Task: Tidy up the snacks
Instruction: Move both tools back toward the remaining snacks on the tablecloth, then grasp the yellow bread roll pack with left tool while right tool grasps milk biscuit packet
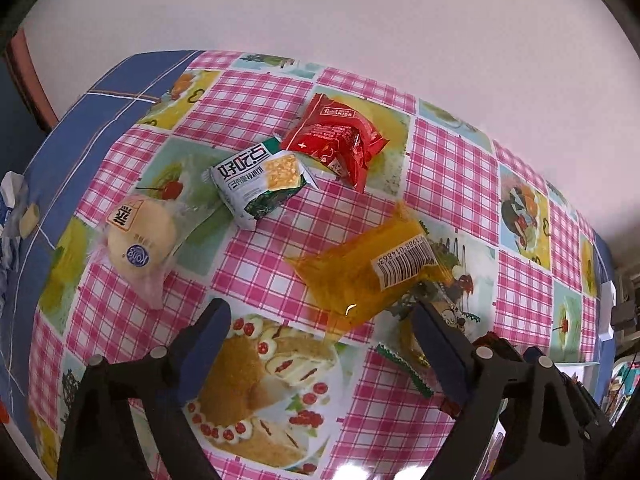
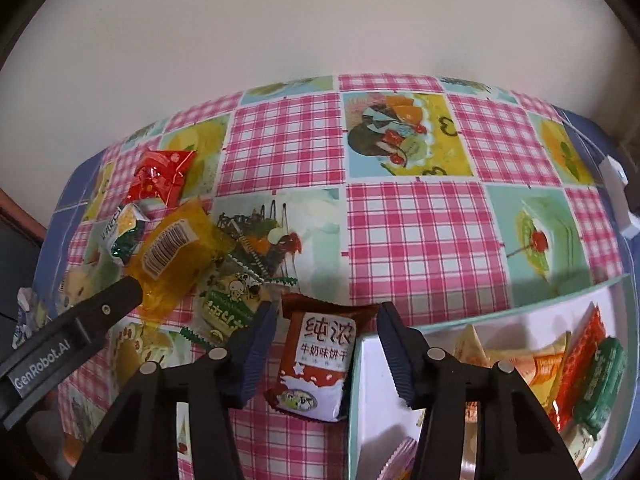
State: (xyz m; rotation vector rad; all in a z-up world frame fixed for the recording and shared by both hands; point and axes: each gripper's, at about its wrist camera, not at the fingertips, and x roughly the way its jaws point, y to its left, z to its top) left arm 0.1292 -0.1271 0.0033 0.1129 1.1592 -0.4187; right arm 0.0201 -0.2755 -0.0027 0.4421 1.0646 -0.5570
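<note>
In the right wrist view a brown and white milk-biscuit packet [image 2: 316, 360] lies between the fingers of my right gripper [image 2: 326, 314]. The jaws stand close to its sides with thin gaps showing, so the gripper is open. Just right of it is a white box [image 2: 372, 408] holding several packets. My left gripper [image 1: 322, 316] is open over the near edge of an orange barcoded packet [image 1: 360, 276], also seen as the orange packet [image 2: 176, 252]. One of the left gripper's fingers [image 2: 100, 312] shows beside it. A green-trimmed clear packet [image 2: 232, 300] lies partly under the orange one.
A red packet [image 1: 336, 136], a white and green biscuit packet [image 1: 260, 180] and a wrapped pale bun [image 1: 140, 240] lie further back on the pink checked tablecloth [image 1: 280, 92]. A crumpled wrapper [image 1: 12, 208] sits at the left edge. A wall stands behind the table.
</note>
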